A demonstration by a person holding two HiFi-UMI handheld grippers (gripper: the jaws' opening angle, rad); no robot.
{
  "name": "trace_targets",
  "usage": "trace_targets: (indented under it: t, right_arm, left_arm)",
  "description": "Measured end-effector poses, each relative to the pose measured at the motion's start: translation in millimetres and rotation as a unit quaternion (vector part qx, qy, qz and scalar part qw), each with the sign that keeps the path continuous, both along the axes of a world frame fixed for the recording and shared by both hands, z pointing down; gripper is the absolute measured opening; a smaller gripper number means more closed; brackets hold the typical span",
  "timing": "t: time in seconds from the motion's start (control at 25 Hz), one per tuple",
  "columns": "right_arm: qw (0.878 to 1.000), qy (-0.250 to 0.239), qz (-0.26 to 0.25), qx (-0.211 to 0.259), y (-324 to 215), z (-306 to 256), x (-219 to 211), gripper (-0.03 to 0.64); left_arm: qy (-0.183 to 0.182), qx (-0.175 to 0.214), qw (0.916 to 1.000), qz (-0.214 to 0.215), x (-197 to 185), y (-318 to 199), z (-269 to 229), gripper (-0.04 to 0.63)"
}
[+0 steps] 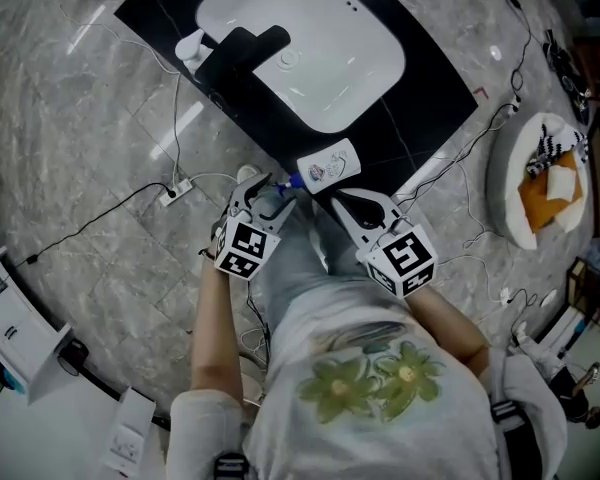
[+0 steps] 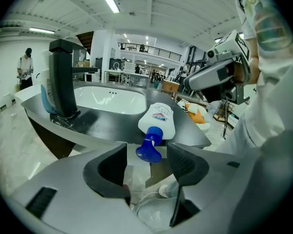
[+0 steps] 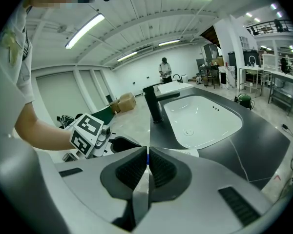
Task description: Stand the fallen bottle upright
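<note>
A white bottle (image 1: 329,162) with a blue cap (image 1: 292,180) lies on its side at the front edge of the black counter (image 1: 420,118). In the left gripper view the bottle (image 2: 158,119) points its blue cap (image 2: 149,149) out over the counter edge toward me. My left gripper (image 1: 270,192) (image 2: 146,162) is open, and the cap sits just ahead of its tips, untouched. My right gripper (image 1: 342,204) (image 3: 148,161) is shut with nothing in it, just right of the bottle and below the counter edge. Only a white sliver of the bottle (image 3: 189,152) shows past its jaws.
A white sink (image 1: 310,58) and a black faucet (image 1: 242,53) fill the counter behind the bottle, with a white dispenser (image 1: 190,46) to the left. On the marble floor lie cables and a power strip (image 1: 177,190). A white round bed (image 1: 508,183) sits at right.
</note>
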State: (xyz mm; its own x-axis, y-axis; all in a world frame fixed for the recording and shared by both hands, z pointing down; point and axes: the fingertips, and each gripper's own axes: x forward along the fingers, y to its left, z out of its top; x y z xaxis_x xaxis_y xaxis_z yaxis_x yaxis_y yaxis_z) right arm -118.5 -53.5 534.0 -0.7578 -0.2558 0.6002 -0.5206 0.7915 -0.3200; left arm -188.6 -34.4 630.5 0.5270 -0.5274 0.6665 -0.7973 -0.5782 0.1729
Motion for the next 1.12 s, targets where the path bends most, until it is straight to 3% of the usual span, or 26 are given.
trace_targets:
  t: [0.16,0.36,1.12]
  right_arm:
    - [1.0,0.001,0.0,0.001,2,0,1,0.043]
    - [1.0,-0.002,0.002,0.006,3,-7,2,0.043]
    - [1.0,-0.012,0.009,0.015,9,-17,13,0.043]
  left_arm:
    - [0.002,0.003,1.0,0.0,0,0,4,0.216]
    - [0.014,0.005,0.9999,-0.003,3,2,2,0.181]
    - [-0.004,0.006,0.9998,-0.016,6,4,-6,0.176]
